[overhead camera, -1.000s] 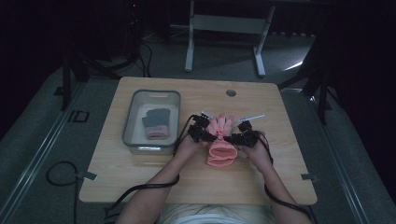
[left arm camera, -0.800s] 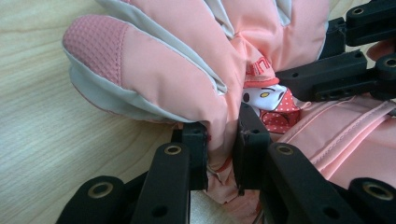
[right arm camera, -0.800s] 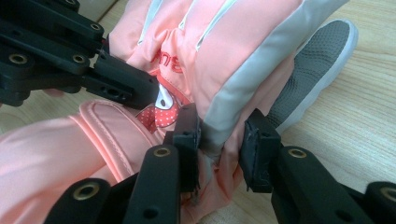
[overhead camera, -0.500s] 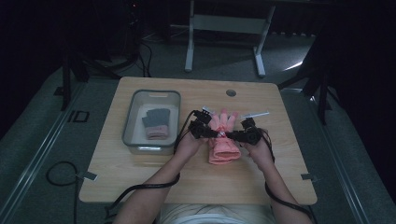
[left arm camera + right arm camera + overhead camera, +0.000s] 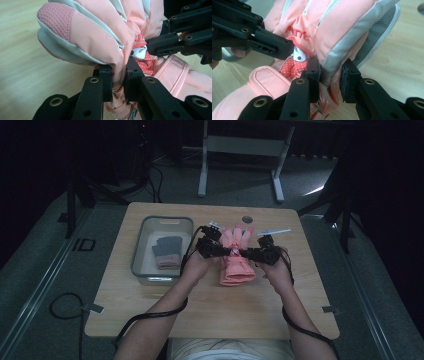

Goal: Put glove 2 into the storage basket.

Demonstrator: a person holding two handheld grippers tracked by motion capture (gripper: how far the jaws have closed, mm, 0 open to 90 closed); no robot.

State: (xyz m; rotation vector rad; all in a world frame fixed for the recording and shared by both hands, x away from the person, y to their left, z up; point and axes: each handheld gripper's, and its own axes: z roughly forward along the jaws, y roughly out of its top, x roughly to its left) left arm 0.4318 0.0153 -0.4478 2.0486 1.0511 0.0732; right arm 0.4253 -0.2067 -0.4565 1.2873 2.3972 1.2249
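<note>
A pink padded glove (image 5: 239, 269) with grey trim and a cartoon patch hangs between both grippers above the wooden table (image 5: 200, 315), fingers pointing away from me, cuff drooping toward the tabletop. My left gripper (image 5: 218, 249) is shut on the glove's left side; in the left gripper view its jaws (image 5: 118, 75) squeeze a fold of the pink fabric (image 5: 95, 37). My right gripper (image 5: 254, 253) grips the opposite side. In the right gripper view its jaws (image 5: 331, 75) have just been closing and pinch the grey-edged seam of the glove (image 5: 337, 30).
A grey plastic bin (image 5: 137, 255) stands on the table's left part, holding a dark grey glove pair with a pink band (image 5: 166, 254). A round cable hole (image 5: 247, 219) sits near the far edge. A metal frame (image 5: 240, 145) stands on the floor beyond.
Both hands have risen, lifting the pink glove off the table; it now hangs between the grippers with its cuff trailing down.
</note>
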